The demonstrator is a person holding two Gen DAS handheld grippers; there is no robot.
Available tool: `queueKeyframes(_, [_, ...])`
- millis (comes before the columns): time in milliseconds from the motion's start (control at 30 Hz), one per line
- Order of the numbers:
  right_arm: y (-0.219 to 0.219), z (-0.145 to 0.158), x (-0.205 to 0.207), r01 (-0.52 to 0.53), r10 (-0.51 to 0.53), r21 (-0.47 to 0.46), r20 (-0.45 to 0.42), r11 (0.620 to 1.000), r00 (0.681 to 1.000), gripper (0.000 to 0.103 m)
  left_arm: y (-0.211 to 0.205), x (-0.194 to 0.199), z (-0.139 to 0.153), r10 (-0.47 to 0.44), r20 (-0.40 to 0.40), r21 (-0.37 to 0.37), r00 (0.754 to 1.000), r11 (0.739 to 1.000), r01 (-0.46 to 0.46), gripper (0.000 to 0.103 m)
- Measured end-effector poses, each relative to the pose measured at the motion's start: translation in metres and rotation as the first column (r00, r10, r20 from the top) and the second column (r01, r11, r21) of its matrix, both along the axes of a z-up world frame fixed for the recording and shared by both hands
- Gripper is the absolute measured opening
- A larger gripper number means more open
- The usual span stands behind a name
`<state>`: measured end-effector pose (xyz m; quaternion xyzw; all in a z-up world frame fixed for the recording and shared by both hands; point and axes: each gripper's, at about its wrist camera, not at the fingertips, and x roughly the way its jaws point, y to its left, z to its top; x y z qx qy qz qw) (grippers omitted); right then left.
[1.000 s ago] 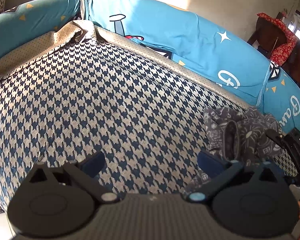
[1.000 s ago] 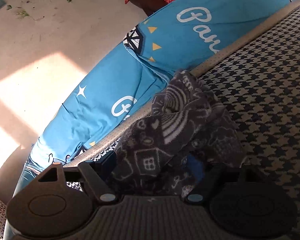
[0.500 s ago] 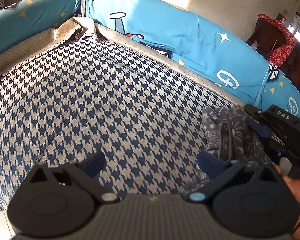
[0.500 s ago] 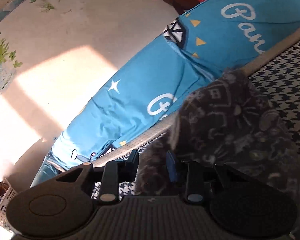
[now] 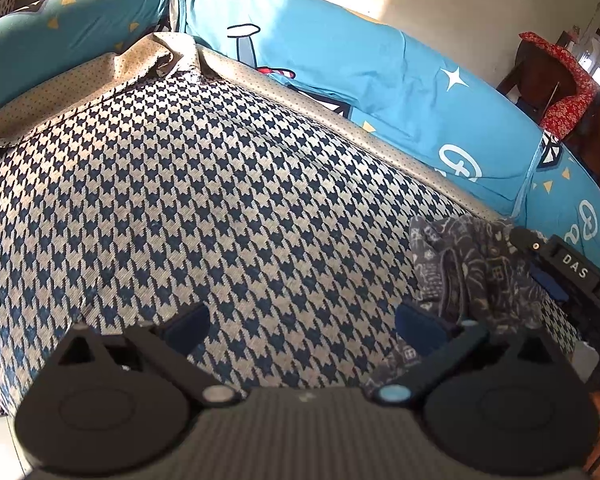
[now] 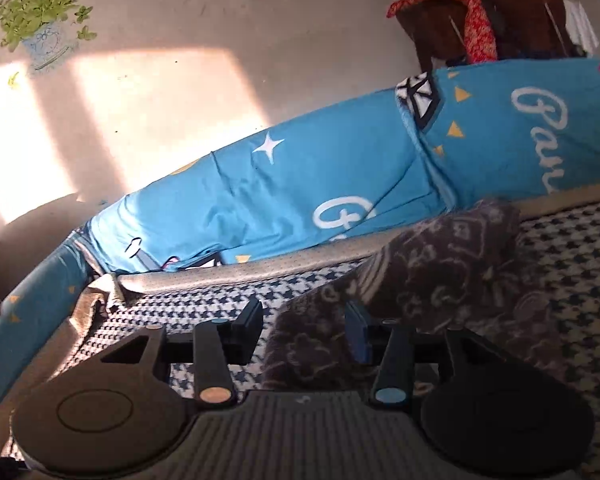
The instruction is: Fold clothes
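A dark grey garment printed with pale doodle patterns (image 5: 472, 276) lies bunched in a soft heap on a navy-and-cream houndstooth cushion (image 5: 204, 208), close to the beige dotted piping where the seat meets a bright blue cartoon-print cover (image 5: 380, 80). It is crumpled, not flat and not squared into a fold, so no clear long axis shows; the heap just runs roughly along the piping.

The right gripper (image 6: 304, 332) is the nearer one by far. Its fingers (image 6: 356, 336) stand partly apart, and the cloth (image 6: 440, 288) lies between and over them, draping past the blue-padded one on the right. Whether they pinch it I cannot tell; a gap shows on the left side.

The left gripper (image 5: 300, 324) hangs over bare houndstooth with its fingers wide apart and nothing between them. The heap sits off to its right, just past the right finger (image 5: 418, 326).

To my eye, any spreading or lifting turns on the right hand; the left would have to travel rightward to share the cloth.
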<state>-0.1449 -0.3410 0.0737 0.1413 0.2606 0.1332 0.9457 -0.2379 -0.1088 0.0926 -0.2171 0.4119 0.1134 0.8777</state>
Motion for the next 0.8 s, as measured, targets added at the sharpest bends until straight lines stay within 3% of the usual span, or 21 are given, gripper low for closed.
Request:
queueKeyframes(33, [-0.004, -0.001, 0.002, 0.021, -0.021, -0.002, -0.006, 1.0, 1.0, 0.067, -0.001, 0.0, 0.0, -0.004, 0.0, 0.001, 1.0, 1.0, 0.004, 0.103])
queueKeyframes(100, [-0.012, -0.003, 0.005, 0.062, -0.062, -0.007, -0.018, 0.998, 0.998, 0.073, -0.002, 0.001, 0.0, -0.007, -0.002, 0.002, 1.0, 1.0, 0.007, 0.103])
queueKeyframes(333, [-0.04, -0.011, 0.018, 0.204, -0.205, -0.026, -0.059, 0.979, 0.977, 0.073, -0.003, 0.001, -0.003, -0.011, -0.01, -0.001, 1.0, 1.0, 0.011, 0.103])
queueKeyframes(467, [-0.043, -0.017, 0.03, 0.224, -0.224, -0.005, -0.061, 0.975, 0.973, 0.074, -0.004, 0.001, -0.003, -0.022, -0.015, 0.0, 1.0, 1.0, 0.022, 0.103])
queueKeyframes(500, [-0.043, -0.02, 0.034, 0.222, -0.221, 0.001, -0.068, 0.975, 0.973, 0.071, -0.004, 0.001, -0.003, -0.025, -0.015, 0.0, 1.0, 1.0, 0.025, 0.103])
queueKeyframes(600, [-0.042, -0.03, 0.043, 0.215, -0.212, 0.026, -0.097, 0.976, 0.972, 0.046, -0.004, 0.002, -0.003, -0.035, -0.017, -0.002, 0.999, 0.999, 0.035, 0.103])
queueKeyframes(800, [-0.026, -0.041, 0.05, 0.181, -0.178, 0.015, -0.108, 0.983, 0.978, 0.043, -0.001, 0.0, -0.003, -0.045, -0.018, -0.01, 0.999, 0.999, 0.045, 0.103])
